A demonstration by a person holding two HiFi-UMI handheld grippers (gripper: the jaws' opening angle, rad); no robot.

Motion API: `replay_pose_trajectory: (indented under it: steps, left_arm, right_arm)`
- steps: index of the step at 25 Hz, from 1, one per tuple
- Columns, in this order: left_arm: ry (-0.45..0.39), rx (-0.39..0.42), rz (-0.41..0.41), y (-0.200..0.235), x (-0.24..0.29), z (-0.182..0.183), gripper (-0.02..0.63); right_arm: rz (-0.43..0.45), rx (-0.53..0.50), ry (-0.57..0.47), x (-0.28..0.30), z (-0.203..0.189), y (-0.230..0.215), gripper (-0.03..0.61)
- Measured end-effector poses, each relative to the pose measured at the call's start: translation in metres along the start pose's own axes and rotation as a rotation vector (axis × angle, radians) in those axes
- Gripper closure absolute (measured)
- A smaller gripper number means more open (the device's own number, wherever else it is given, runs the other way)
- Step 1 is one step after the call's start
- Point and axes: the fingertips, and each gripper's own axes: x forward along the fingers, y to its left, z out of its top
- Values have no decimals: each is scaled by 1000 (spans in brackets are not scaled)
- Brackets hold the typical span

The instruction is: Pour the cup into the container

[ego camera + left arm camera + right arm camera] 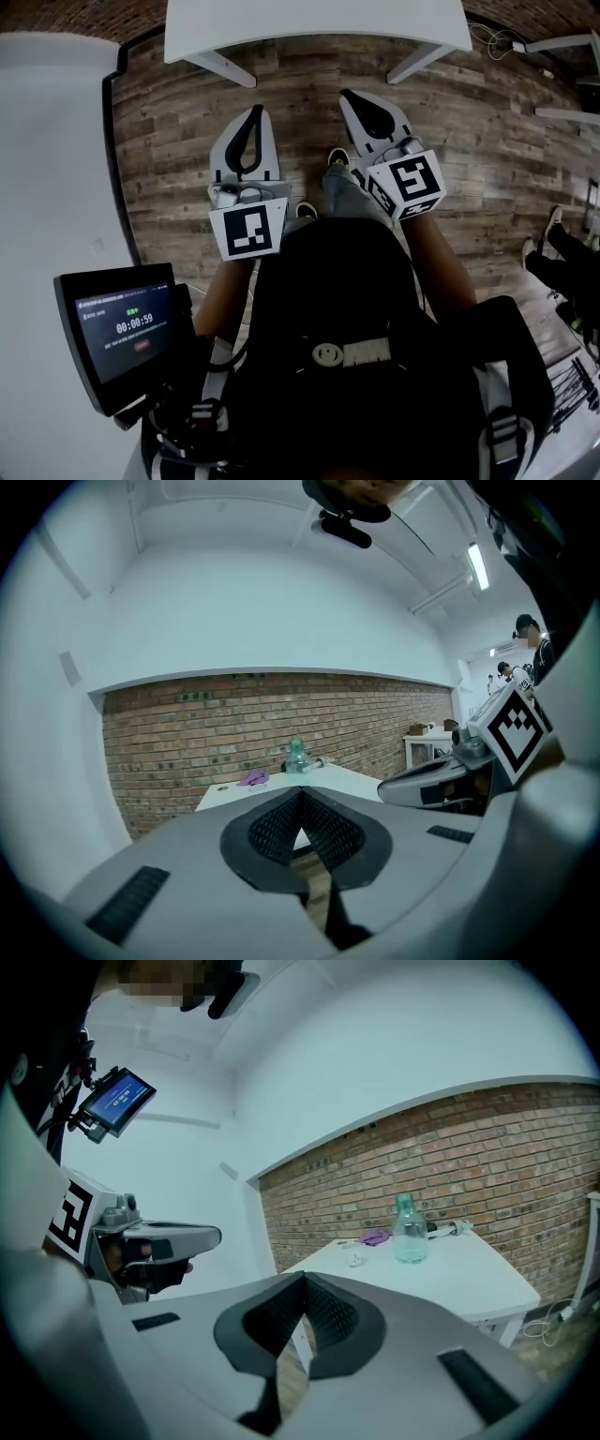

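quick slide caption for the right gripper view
Shut, empty right tongs face a white table bearing a clear bottle.

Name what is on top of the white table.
On the white table: a clear greenish bottle, a purple item, a small white object and a pale tube-like thing. Whatever lies behind the bottle is covered.

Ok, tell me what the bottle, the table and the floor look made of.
Bottle: clear glass or plastic, greenish tint, see-through.
Table: white, smooth, matte top, possibly laminate.
Floor: planks with grain and seams, wood or wood-look.
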Motion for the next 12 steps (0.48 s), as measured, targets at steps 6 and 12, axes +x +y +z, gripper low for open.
replay_pose_trajectory:
  steps: [6, 12]
  left_arm:
    - [-30, 12, 5, 13, -80, -13, 611]
    - [-66, -13, -3, 19, -183, -37, 611]
  right_arm:
    - [-8, -16, -7, -27, -14, 71, 583]
    - [-29, -65, -8, -85, -36, 169, 583]
